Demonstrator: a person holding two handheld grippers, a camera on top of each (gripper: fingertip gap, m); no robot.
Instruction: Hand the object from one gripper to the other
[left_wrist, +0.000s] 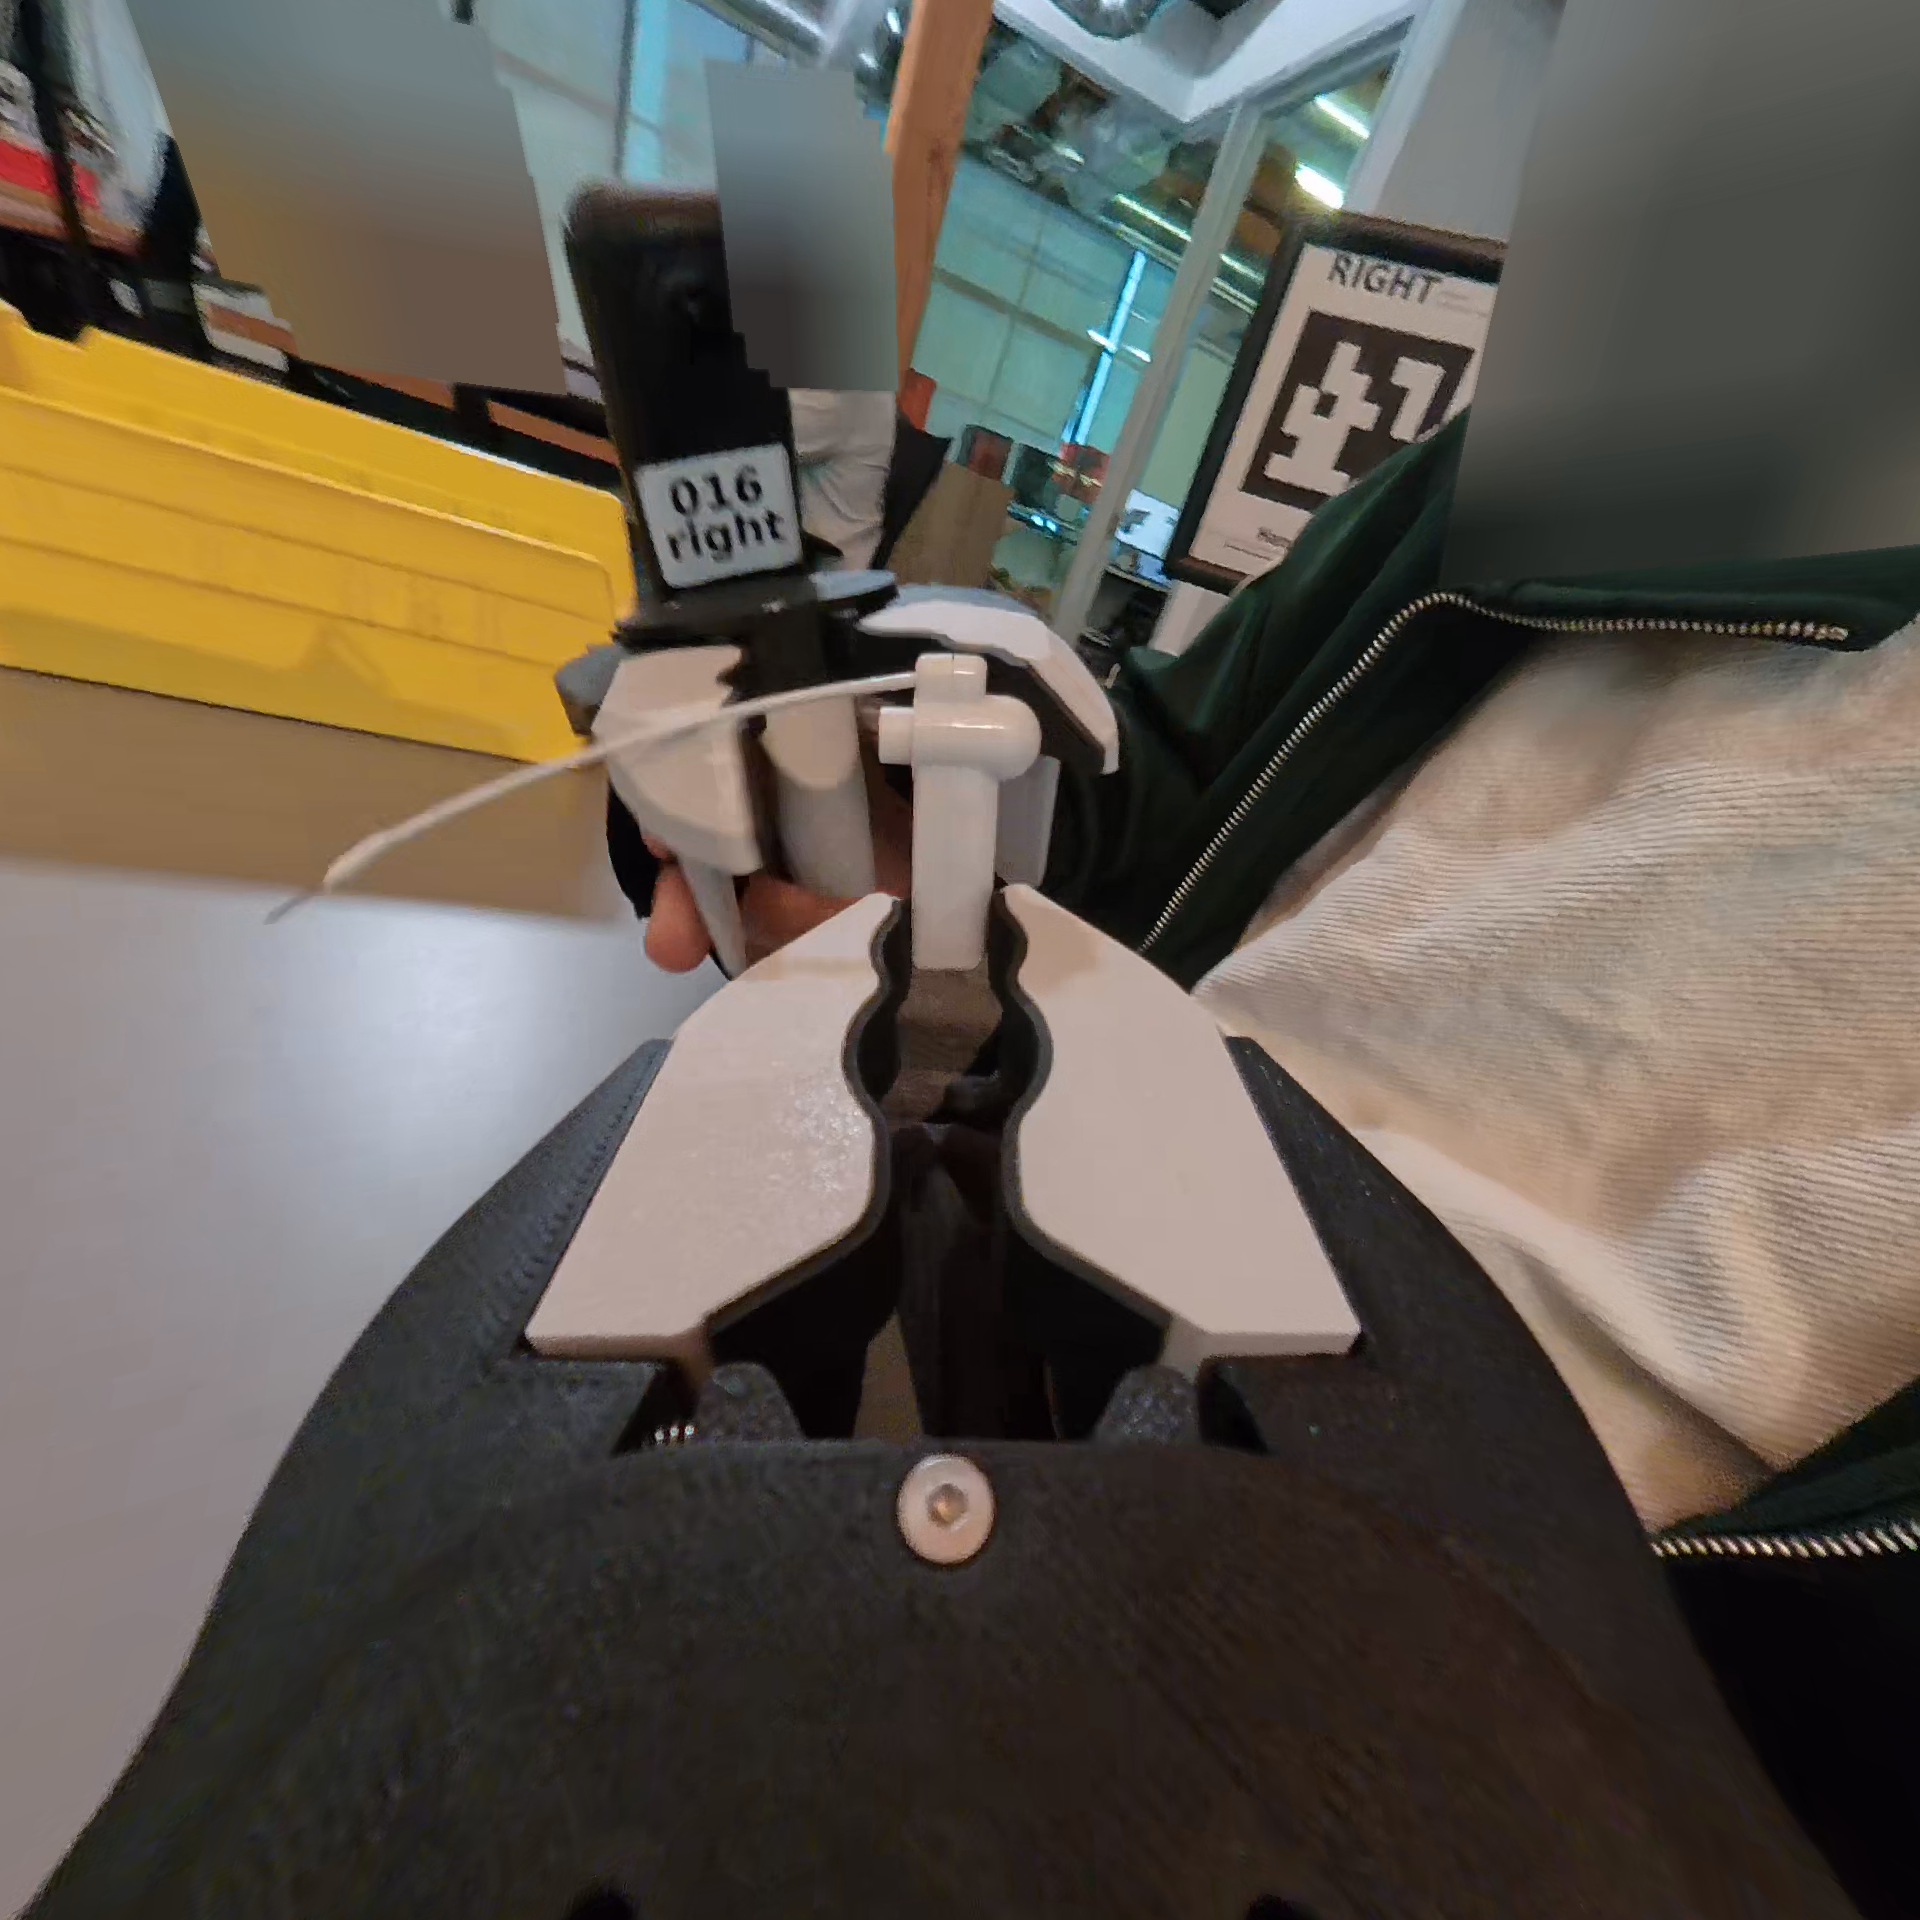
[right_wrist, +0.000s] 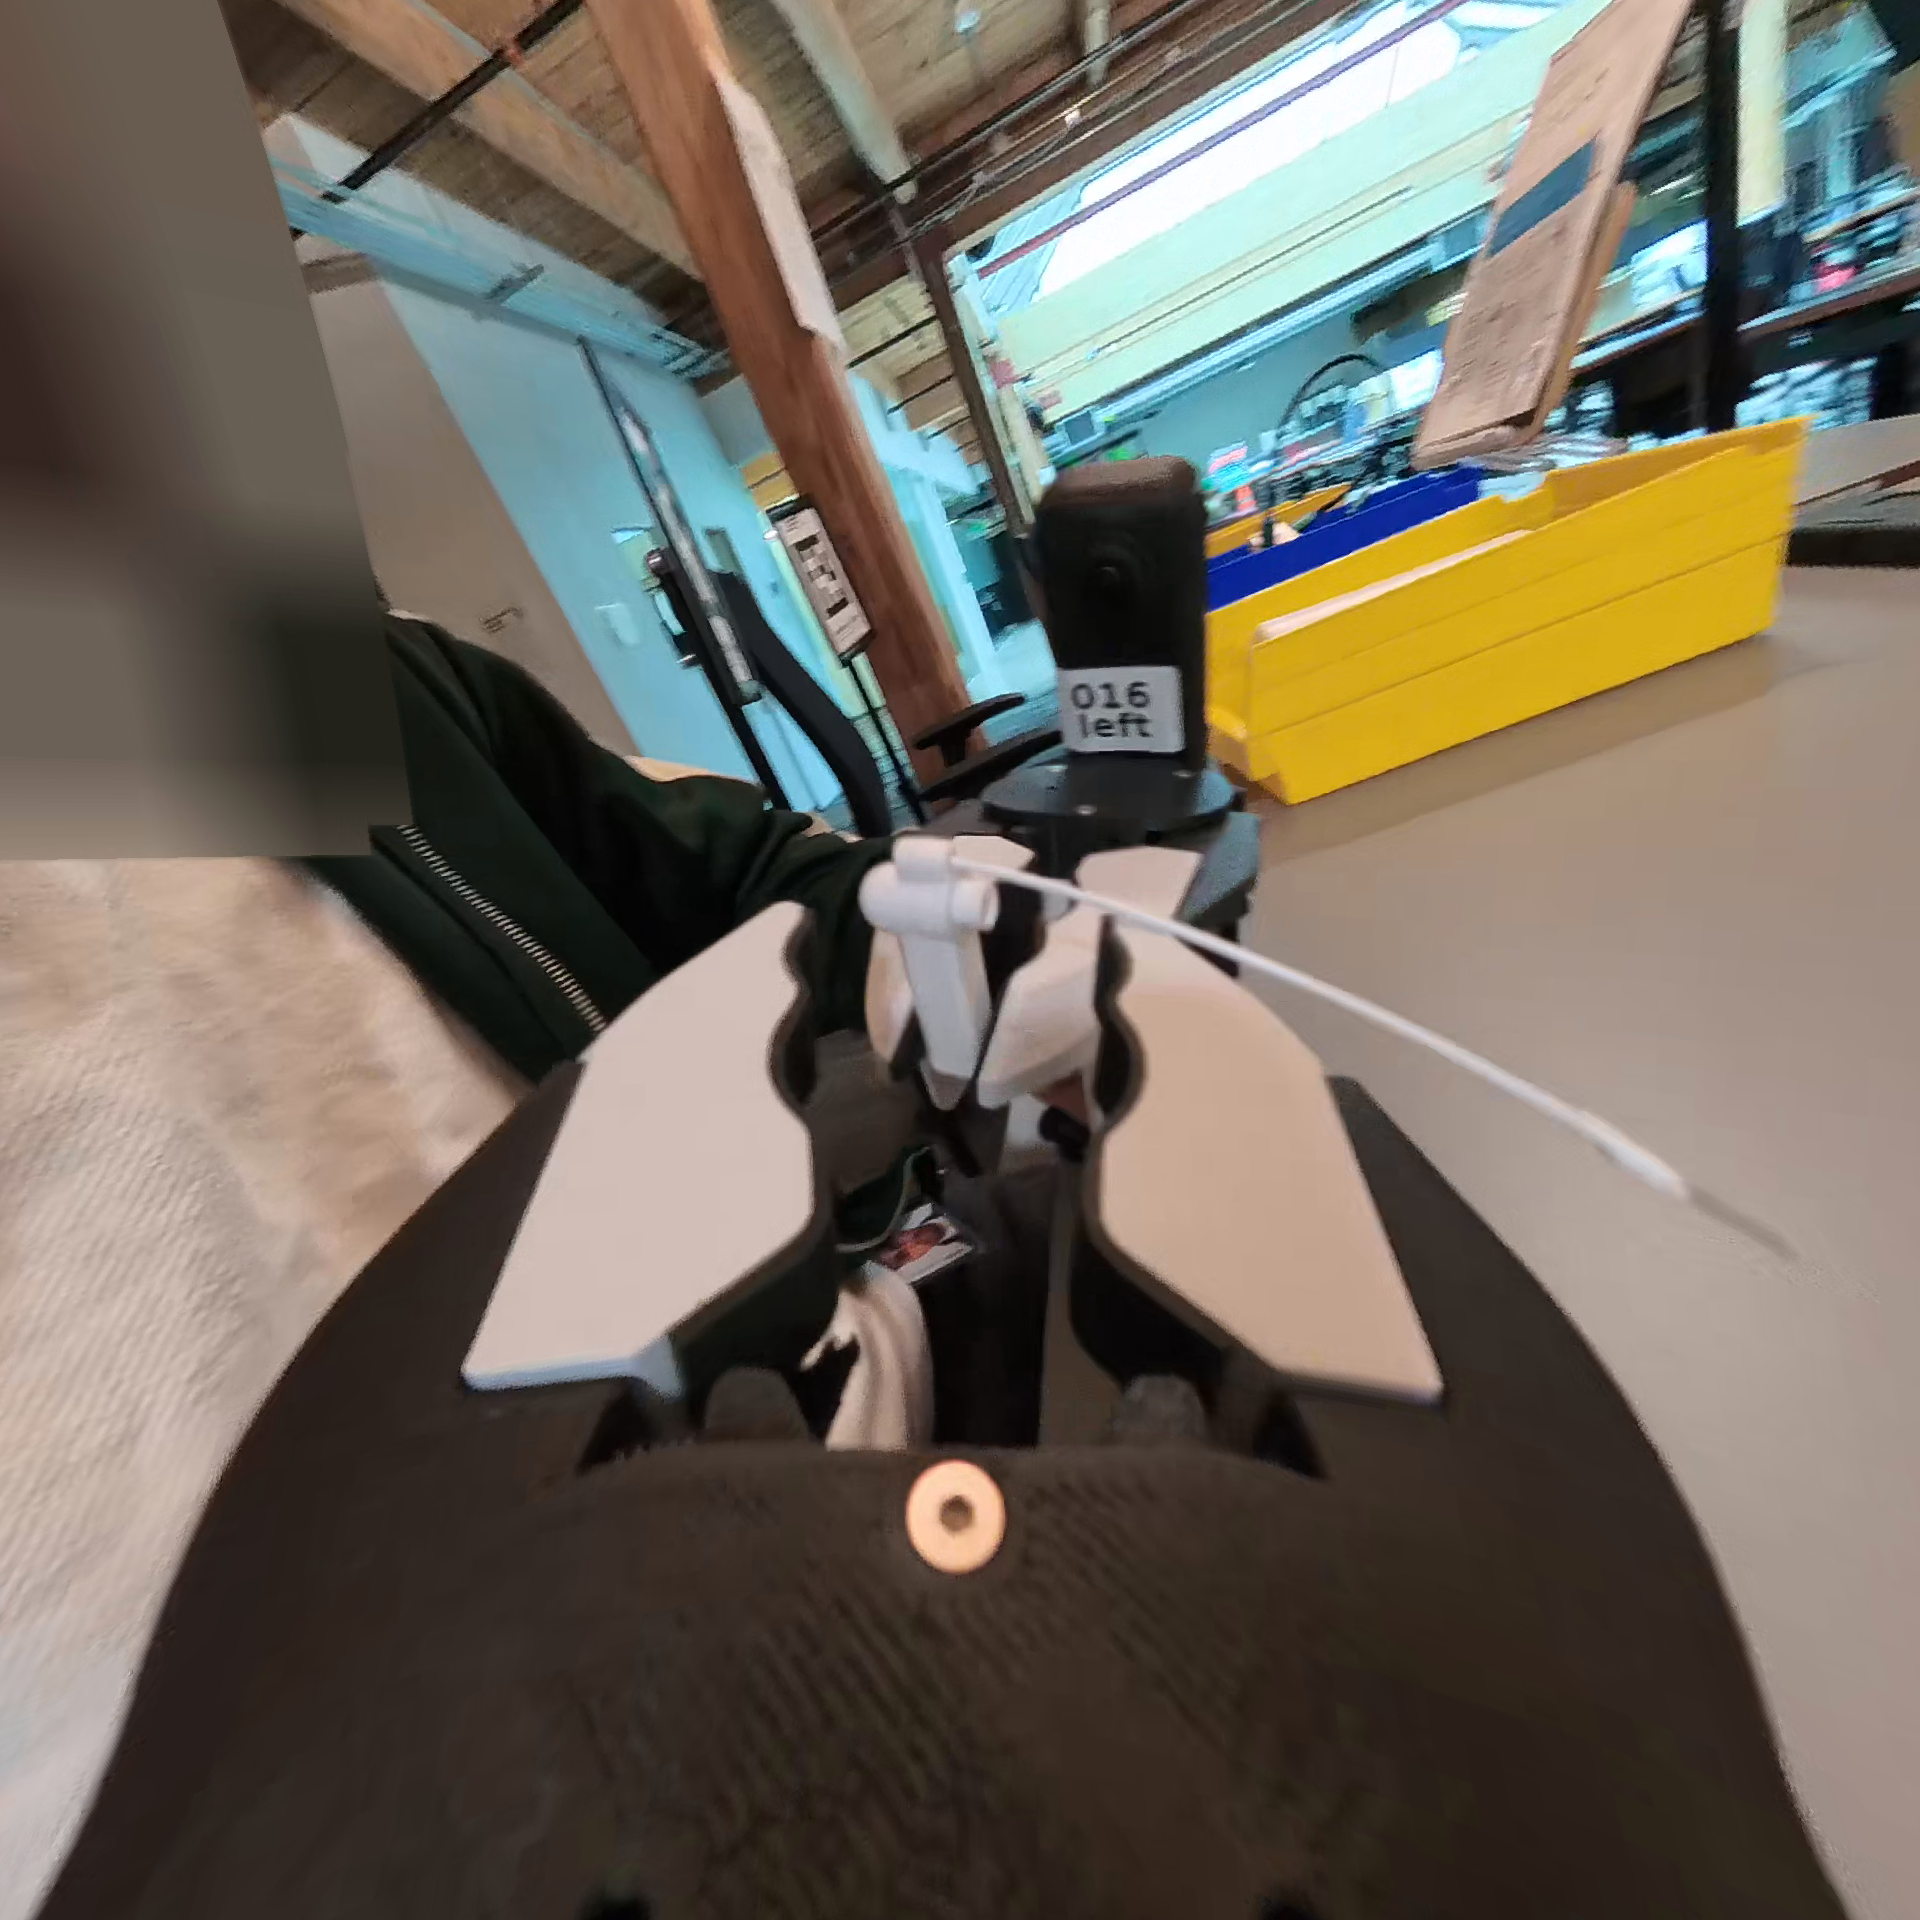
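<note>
Above the desk (right_wrist: 1558, 831), between two facing grippers, we log one white plastic object (left_wrist: 951, 790): a flat stem with a short crossbar at its top and a thin white cord (left_wrist: 499, 795) trailing out toward the yellow bins (left_wrist: 260, 540).

Left gripper (left_wrist: 951, 925): closed on the lower stem, fingertips pinching it upright.

Right gripper (right_wrist: 951, 997): spread apart, one finger either side of the stem, touching neither face as far as we can judge; the stem sits slightly left of its centre line.

Step in hand, by our reading: the receiving grasp, not yet made.

Handling notes:
- We should centre the right gripper on the stem above the left one's hold, below the crossbar, before closing.
- We keep the left gripper clamped until the right one has closed.
- The cord hangs free on the far side; we keep it clear of the closing fingers.
- The stem is smooth and narrow, and could twist if pinched off-centre.
</note>
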